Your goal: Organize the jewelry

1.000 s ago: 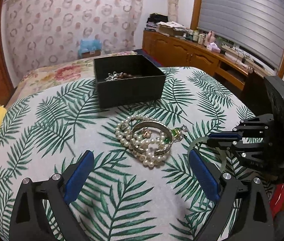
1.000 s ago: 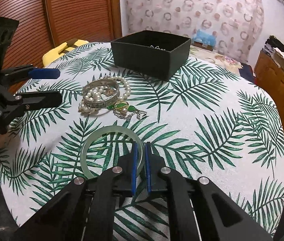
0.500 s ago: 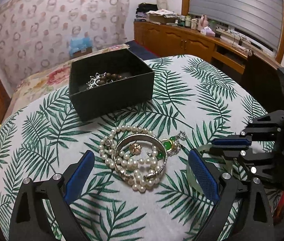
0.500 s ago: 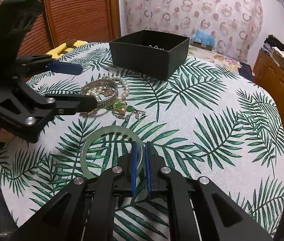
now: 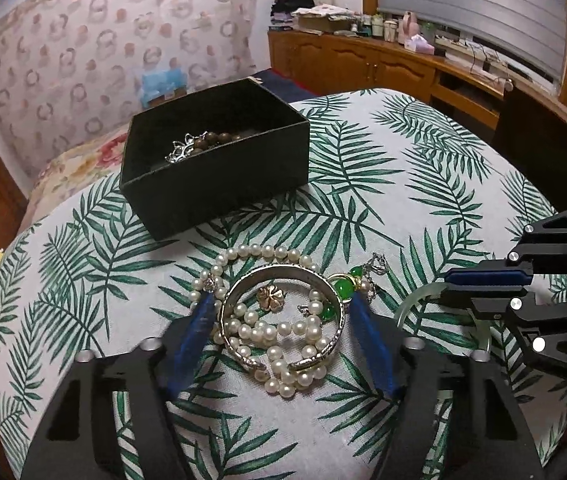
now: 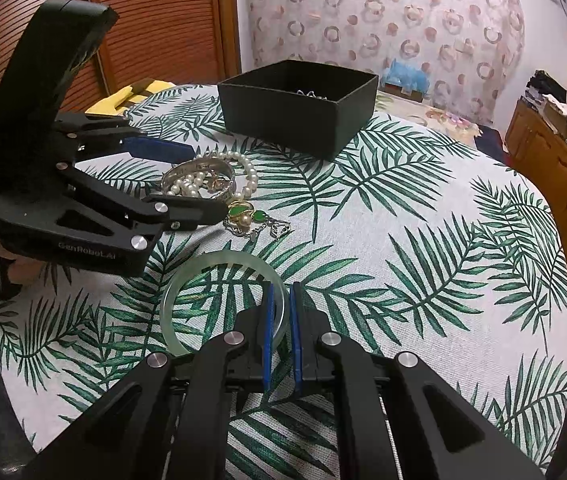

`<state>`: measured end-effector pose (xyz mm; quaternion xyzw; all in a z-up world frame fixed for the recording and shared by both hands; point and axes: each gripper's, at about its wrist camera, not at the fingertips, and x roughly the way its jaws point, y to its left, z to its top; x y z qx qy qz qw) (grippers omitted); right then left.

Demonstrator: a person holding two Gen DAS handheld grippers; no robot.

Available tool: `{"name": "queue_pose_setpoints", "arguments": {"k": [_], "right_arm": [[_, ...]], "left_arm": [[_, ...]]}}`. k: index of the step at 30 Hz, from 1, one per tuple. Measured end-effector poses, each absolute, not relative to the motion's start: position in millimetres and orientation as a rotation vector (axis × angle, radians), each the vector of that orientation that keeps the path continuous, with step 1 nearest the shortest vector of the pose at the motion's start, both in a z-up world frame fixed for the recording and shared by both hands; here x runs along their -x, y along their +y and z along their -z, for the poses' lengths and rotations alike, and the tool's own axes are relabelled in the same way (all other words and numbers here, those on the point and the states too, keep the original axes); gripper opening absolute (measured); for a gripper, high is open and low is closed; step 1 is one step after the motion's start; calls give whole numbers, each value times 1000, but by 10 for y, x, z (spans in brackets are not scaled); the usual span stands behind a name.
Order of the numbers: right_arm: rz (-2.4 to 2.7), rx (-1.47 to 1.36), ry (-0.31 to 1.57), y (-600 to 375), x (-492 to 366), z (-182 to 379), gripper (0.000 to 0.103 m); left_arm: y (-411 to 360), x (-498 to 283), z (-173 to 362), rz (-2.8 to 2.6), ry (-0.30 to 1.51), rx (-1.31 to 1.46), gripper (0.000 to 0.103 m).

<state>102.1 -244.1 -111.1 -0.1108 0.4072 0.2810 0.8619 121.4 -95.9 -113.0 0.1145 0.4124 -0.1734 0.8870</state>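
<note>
At 12 o'clock from the jewelry pile, black box [image 5: 219,168] waits; left gripper [image 5: 283,312] closing round silver bangle [image 5: 283,320], right gripper [image 6: 281,332] pinching jade bangle [image 6: 187,284] rim for transfer.

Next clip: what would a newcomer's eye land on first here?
The heap of pearl strands and a silver bangle on the leaf-print cloth, with the left gripper closing around it. Beside it, the right gripper pinches a pale jade bangle; a black box sits behind.

Polished silver metal bangle [image 5: 283,316] between left tongs; glossy pearls [image 5: 279,334] inside; matt black box [image 5: 219,168] beyond; woven leaf-print cloth [image 5: 423,184] beneath.
</note>
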Motion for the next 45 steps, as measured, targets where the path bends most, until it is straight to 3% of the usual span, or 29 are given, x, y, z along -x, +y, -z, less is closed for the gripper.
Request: {"name": "queue_pose_setpoints", "arguments": {"k": [31, 45], "right_arm": [[-591, 273, 824, -2397, -953, 1071, 8], [-547, 376, 680, -2219, -1110, 489, 8]], "left_arm": [[-565, -808, 714, 352, 686, -88, 58], [-334, -825, 599, 320, 652, -46, 58]]}}
